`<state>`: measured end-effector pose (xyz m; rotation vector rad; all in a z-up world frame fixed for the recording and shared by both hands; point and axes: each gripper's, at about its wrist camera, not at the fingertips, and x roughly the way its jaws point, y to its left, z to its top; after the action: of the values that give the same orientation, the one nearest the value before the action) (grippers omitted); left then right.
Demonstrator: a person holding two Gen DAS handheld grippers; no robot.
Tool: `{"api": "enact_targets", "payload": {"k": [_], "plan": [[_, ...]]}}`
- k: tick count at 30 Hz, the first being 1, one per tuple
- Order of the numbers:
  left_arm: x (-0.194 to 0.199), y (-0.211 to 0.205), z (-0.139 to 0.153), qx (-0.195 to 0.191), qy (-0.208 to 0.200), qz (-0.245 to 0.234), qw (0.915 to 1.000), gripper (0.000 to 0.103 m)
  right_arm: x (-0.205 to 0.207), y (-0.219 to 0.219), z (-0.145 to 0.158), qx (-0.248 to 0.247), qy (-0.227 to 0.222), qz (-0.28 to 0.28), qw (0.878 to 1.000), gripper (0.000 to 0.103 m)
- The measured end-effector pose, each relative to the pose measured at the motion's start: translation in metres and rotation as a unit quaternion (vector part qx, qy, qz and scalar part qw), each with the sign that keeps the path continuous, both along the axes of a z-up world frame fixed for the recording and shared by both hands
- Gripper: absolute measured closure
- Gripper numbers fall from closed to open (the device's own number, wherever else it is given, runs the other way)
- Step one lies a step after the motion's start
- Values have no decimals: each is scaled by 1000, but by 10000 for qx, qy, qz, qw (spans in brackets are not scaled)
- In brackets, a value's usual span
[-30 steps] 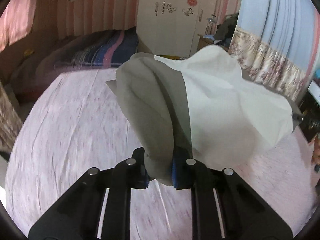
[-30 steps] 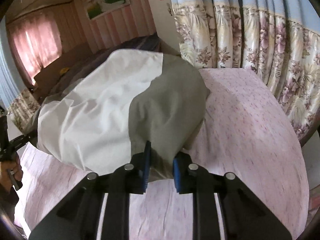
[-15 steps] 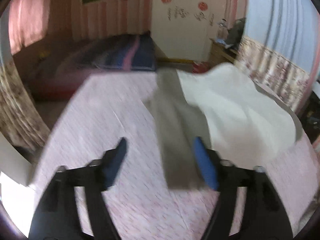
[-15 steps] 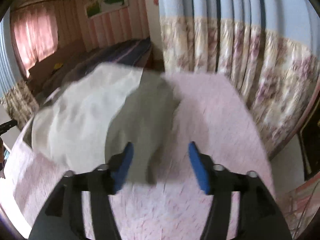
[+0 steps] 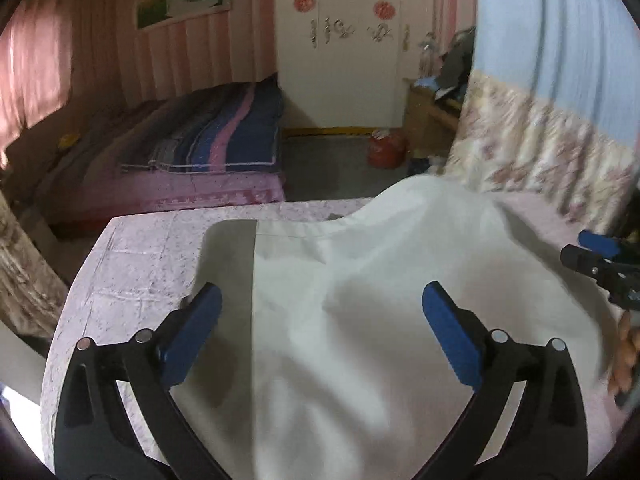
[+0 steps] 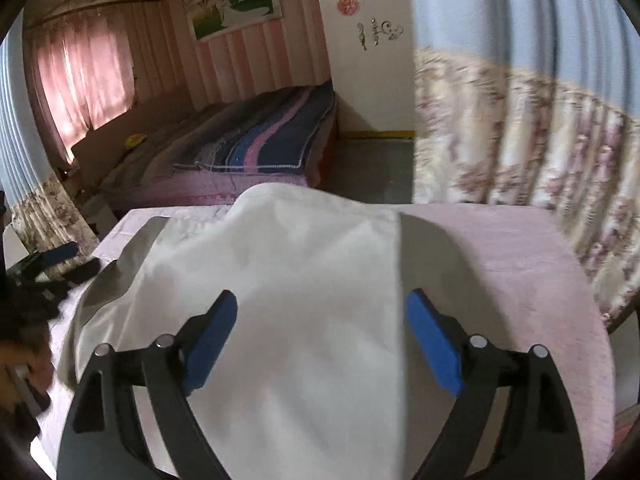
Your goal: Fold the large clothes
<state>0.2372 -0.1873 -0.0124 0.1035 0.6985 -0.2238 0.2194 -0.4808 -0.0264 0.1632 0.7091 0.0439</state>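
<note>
A large white garment with grey sleeves point(image 5: 360, 300) lies spread on the pink patterned bedsheet point(image 5: 140, 264), still puffed up in the middle. It also shows in the right wrist view point(image 6: 304, 280). My left gripper point(image 5: 320, 332) is open and empty, its blue pads wide apart above the garment's left part. My right gripper point(image 6: 320, 340) is open and empty above the garment's right part. The right gripper shows at the right edge of the left wrist view point(image 5: 600, 264); the left gripper shows at the left edge of the right wrist view point(image 6: 56, 268).
A second bed with a striped blanket point(image 5: 200, 136) stands behind. A floral curtain point(image 6: 540, 152) hangs along the right side. A white wardrobe point(image 5: 340, 40) and a red container point(image 5: 386, 150) are at the back.
Both grippers let go of the grey sleeves and opened wide. The garment dropped onto the bed. Both grippers pulled back and now hover above it.
</note>
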Motion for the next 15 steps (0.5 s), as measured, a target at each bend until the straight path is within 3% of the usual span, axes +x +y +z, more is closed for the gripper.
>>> {"api": "enact_targets", "payload": {"k": [5,9,15], "plan": [[53,-5,-49,333,356,364,9981,4,56,20,-45,-315,464,-118,9984,16],[90,22,-88,526,688,924,9919,3,90,14,-86,-1050,767,-369,9908,10],[111,35,-98,575,679,1155,9893,3,118,-10,-99,-877,851,-405,9917,3]]}}
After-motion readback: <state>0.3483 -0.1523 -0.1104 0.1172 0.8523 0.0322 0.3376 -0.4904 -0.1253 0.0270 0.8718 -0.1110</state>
